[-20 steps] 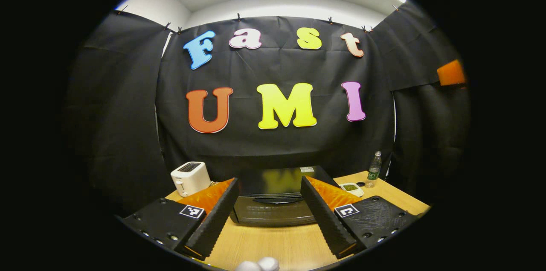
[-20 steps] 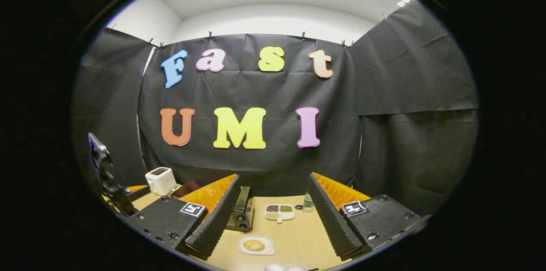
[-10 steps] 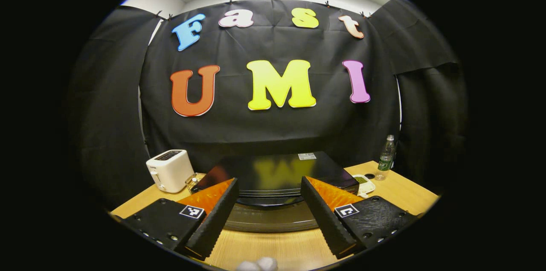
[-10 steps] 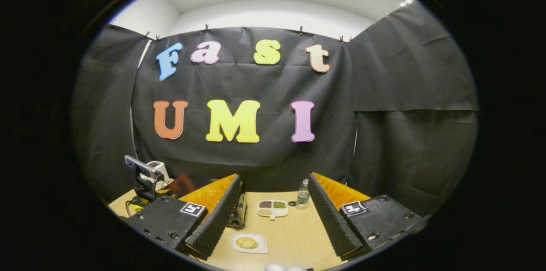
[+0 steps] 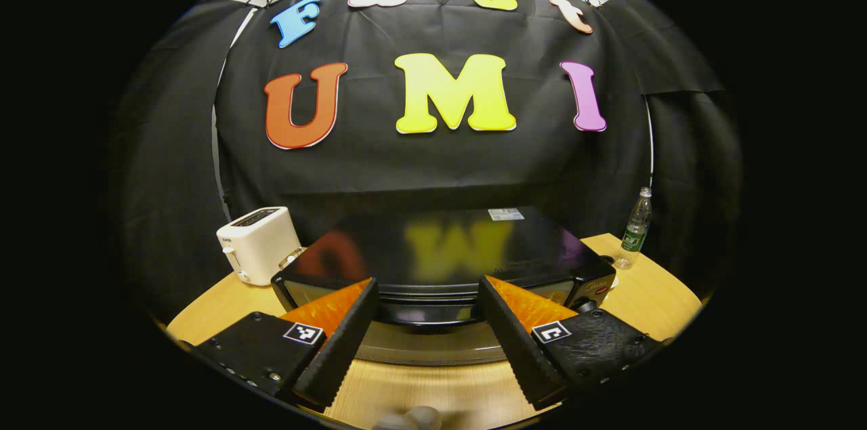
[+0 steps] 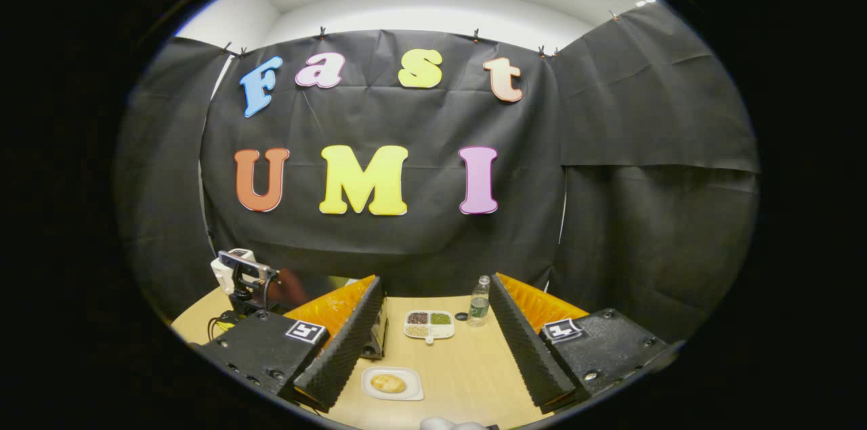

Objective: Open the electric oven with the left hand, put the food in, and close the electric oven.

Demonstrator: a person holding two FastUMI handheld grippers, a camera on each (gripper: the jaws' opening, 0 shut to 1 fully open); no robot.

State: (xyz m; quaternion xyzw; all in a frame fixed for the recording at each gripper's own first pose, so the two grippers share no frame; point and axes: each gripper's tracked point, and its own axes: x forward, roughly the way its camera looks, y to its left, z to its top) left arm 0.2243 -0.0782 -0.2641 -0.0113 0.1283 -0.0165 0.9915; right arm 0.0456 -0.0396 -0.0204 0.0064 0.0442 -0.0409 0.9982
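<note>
Now left gripper (image 5: 427, 321), jaws apart, faces closed electric oven (image 5: 440, 261) door handle; right gripper (image 6: 433, 342), apart, above plated bun (image 6: 388, 383).

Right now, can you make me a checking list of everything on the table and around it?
Surface: light wooden table, bare between things.
Job's things: black electric oven, door shut; golden round food on a white square plate.
Clutter: white toaster; clear plastic bottle, upright, with its dark cap lying beside it; white divided dish of grains.
Grippers: left gripper open, close before the oven front, touching nothing; right gripper open above the table, the plate between its fingers' lines, untouched.
Cables: dark wire by the left gripper.
Surroundings: black cloth wall, white ceiling.
</note>
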